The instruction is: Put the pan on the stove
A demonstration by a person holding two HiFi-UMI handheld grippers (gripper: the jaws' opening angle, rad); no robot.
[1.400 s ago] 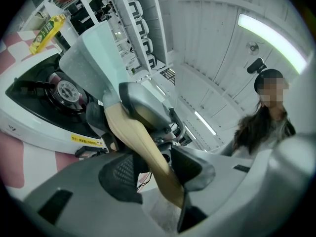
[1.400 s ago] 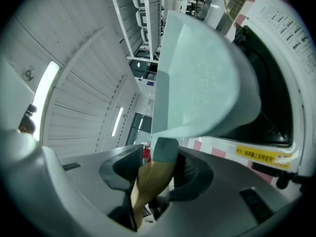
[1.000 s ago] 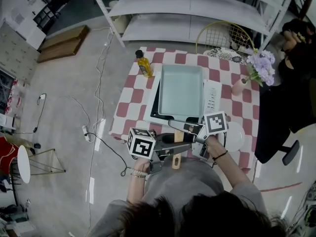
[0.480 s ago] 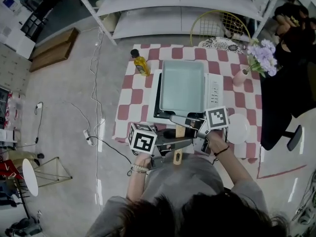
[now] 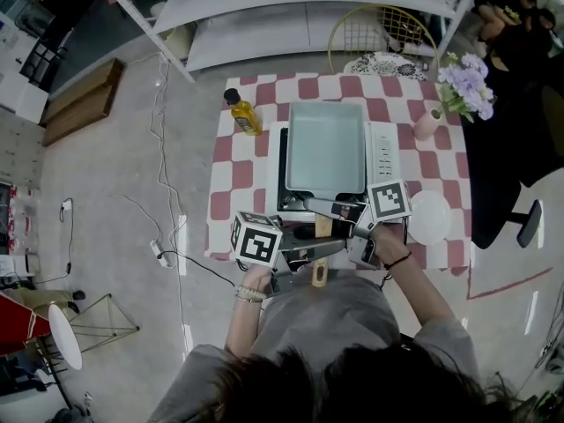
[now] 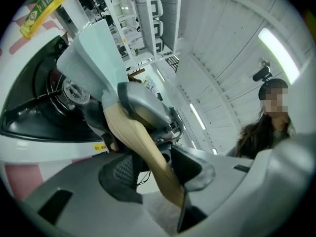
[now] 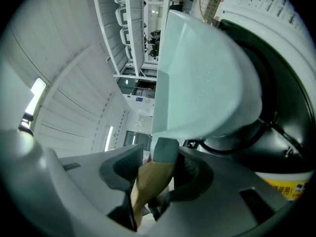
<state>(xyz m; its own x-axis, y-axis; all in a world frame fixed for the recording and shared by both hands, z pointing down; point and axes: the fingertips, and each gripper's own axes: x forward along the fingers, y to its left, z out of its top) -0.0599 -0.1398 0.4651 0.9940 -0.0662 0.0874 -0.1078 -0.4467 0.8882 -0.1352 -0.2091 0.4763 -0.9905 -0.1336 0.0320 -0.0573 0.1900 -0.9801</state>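
Observation:
A pale teal rectangular pan lies over the black top of a white table stove. Its wooden handle points toward me. Both grippers are shut on that handle. My left gripper holds it from the left, near its end. My right gripper holds it close to the pan. In the left gripper view the handle runs between the jaws and the pan stands over the burner. In the right gripper view the pan is just above the stove. Whether it rests on the burner I cannot tell.
The stove stands on a table with a red and white checked cloth. An oil bottle is at the back left, a pink vase of purple flowers at the back right, a white plate beside my right gripper. A person sits at the far right.
The head view has shifted a little, so the table sits higher in the picture. Both grippers keep their hold on the handle, and the pan stays over the stove.

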